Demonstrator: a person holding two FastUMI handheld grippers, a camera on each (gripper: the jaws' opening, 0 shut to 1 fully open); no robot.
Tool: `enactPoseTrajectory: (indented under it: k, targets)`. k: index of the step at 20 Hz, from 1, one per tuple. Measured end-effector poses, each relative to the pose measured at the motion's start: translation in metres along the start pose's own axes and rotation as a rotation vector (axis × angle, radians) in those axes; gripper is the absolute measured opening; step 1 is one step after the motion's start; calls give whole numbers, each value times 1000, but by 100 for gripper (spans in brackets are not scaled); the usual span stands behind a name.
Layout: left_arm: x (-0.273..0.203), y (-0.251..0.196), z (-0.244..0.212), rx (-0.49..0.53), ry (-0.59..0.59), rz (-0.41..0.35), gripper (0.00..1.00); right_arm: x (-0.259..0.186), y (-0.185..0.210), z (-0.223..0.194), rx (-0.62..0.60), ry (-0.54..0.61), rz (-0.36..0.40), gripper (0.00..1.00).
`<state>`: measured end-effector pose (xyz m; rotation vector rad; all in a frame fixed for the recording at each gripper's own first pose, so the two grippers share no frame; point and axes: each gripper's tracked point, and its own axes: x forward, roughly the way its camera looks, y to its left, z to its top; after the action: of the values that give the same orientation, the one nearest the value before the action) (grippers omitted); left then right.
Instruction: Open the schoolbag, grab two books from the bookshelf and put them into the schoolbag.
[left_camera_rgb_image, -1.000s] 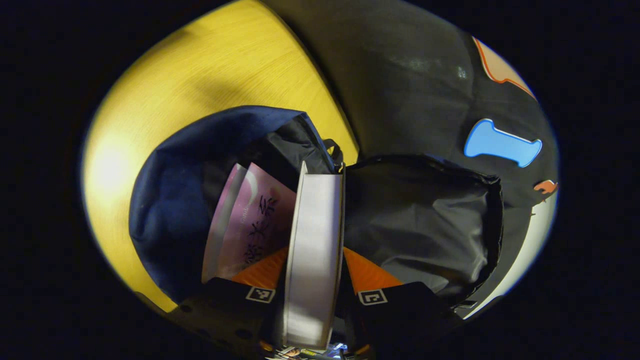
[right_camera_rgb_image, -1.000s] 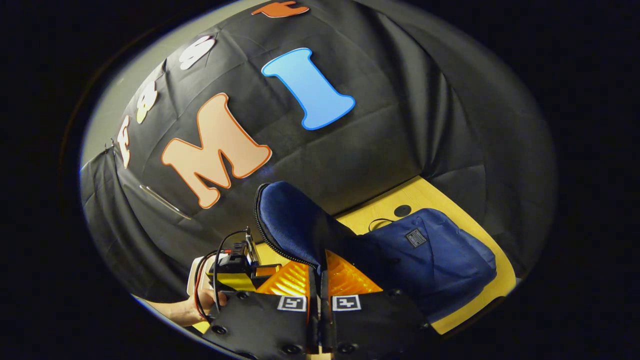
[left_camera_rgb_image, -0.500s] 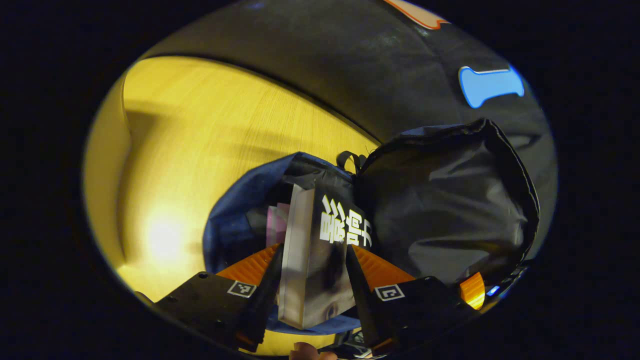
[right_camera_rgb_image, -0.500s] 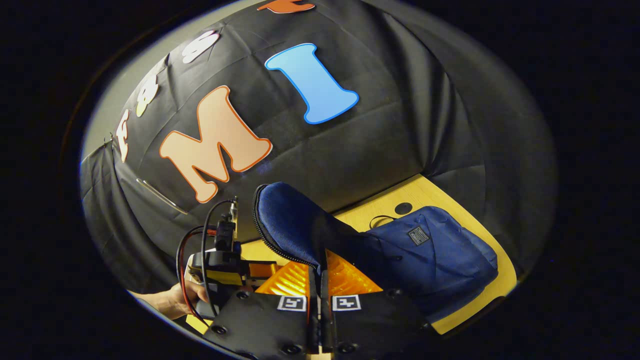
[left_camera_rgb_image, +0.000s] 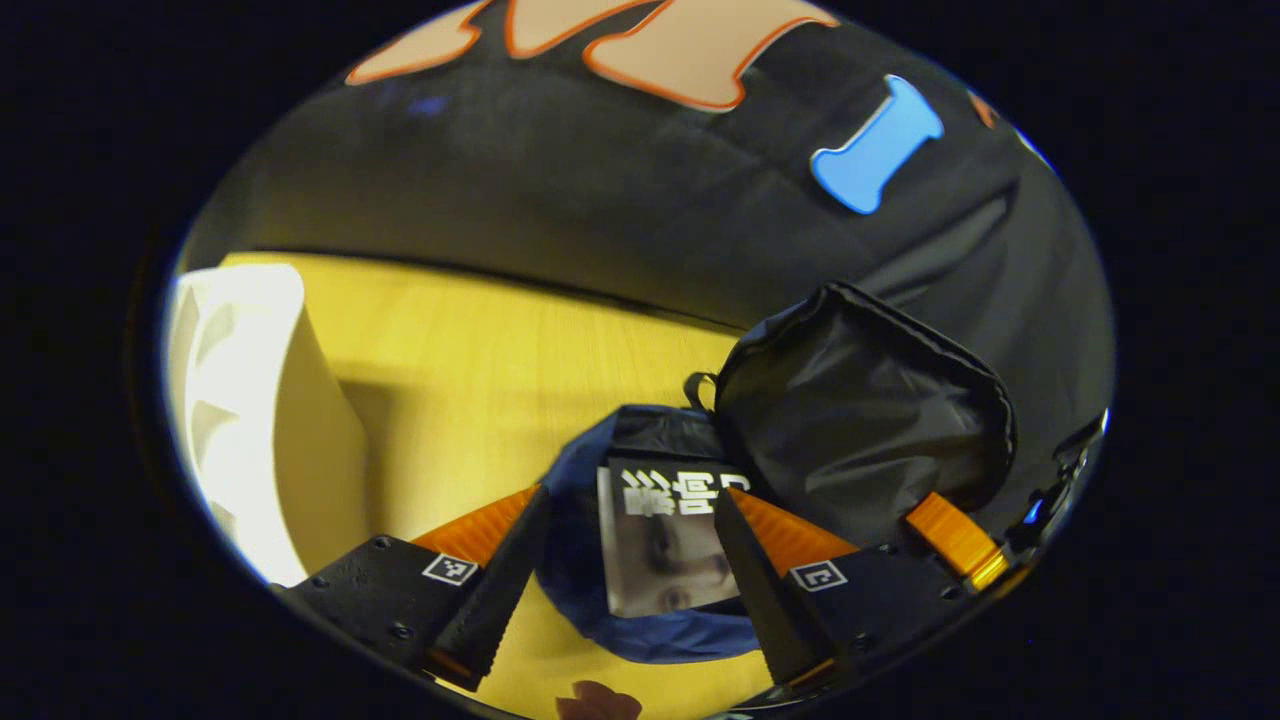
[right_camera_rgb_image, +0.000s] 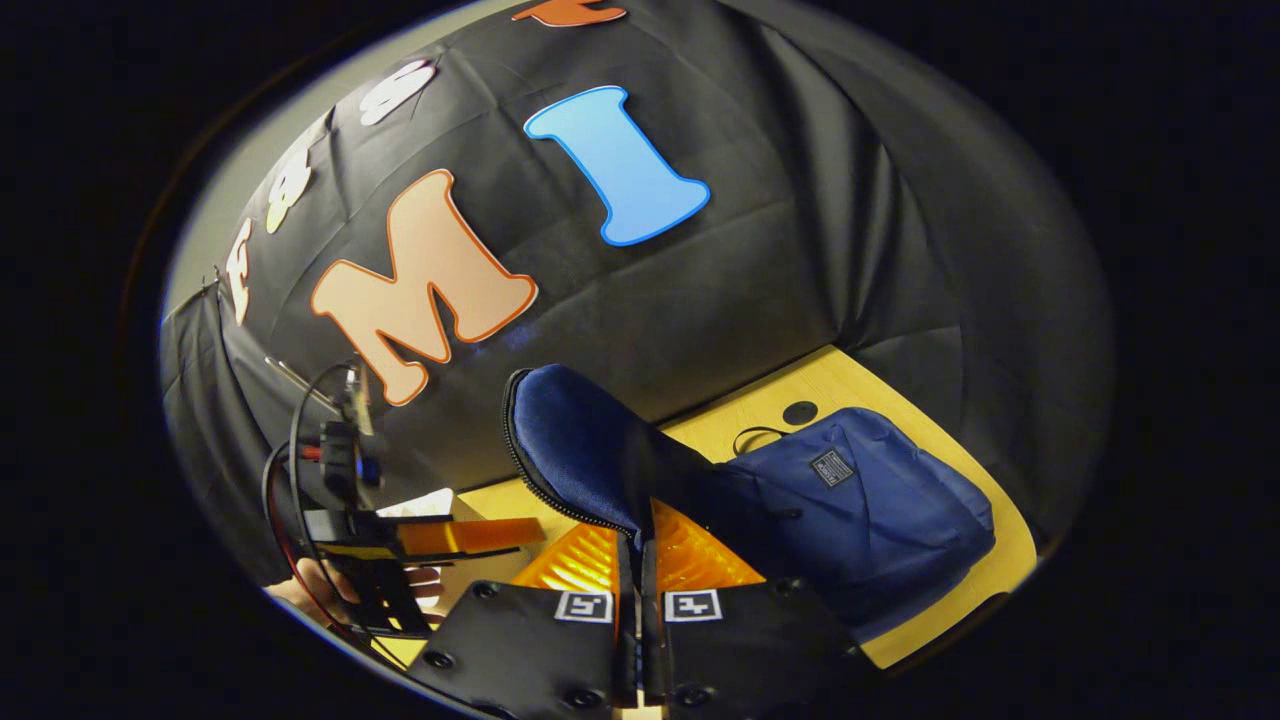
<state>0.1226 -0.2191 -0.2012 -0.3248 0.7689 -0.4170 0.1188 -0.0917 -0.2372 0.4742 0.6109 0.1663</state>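
The book (left_camera_rgb_image: 665, 545) is seated in the schoolbag (left_camera_rgb_image: 640, 625) on the table's near side, between the spread left gripper (left_camera_rgb_image: 630, 570) fingers. The flap (right_camera_rgb_image: 585, 450) is pinched by the right gripper (right_camera_rgb_image: 640, 560). Withdrawal is required next.

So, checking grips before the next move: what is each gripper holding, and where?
The right gripper pinches the schoolbag flap at its zipper edge. The left gripper is open, holding nothing.

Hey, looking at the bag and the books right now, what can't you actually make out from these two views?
- Book in the schoolbag, left gripper view: lower part sunk in the bag.
- A first book: hidden if it is under that book.
- Flap edge, right gripper view: right gripper jaws cover it.
- Bookshelf: cut off at the edge.
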Motion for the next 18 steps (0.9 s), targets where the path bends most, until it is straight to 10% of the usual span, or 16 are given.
enactPoseTrajectory:
  k: [18]
  targets:
    - [-252, 76, 81, 377, -573, 352, 92, -4, 8, -10, -45, -21, -97, 5]
